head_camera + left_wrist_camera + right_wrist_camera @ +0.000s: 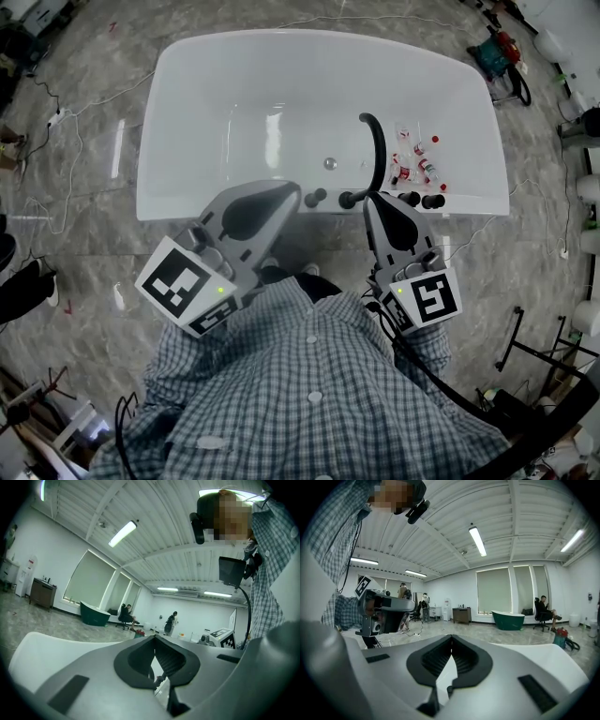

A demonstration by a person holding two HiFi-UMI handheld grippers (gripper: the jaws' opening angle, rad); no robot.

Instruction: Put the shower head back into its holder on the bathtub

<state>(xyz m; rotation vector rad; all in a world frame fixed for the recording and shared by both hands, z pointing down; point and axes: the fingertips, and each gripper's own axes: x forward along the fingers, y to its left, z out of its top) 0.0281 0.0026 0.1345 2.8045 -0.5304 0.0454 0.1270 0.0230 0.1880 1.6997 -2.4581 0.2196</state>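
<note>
- The right gripper (451, 641) is pressing its jaws together at 6 o'clock, gripping nothing.
- The left gripper (405, 606) is hovering at 9 o'clock.
- A green bathtub (509, 620) is standing at 3 o'clock, with a person (543, 606) sitting beyond it.

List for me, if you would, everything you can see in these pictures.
bathtub: one, white, in the middle of the floor
floor: grey marble, all round the tub
faucet spout: one, black, curved, rising from the near rim
knobs: about four, black, along the near rim
drain: one, silvery, tub bottom
small bottles: several, red and white, right of the spout
second bathtub: one, dark green, by the far windows
checked shirt: one, blue-grey, on the person
left claw: grey, shut, empty, at the near rim
right claw: grey, shut, empty, beside the spout's base
</note>
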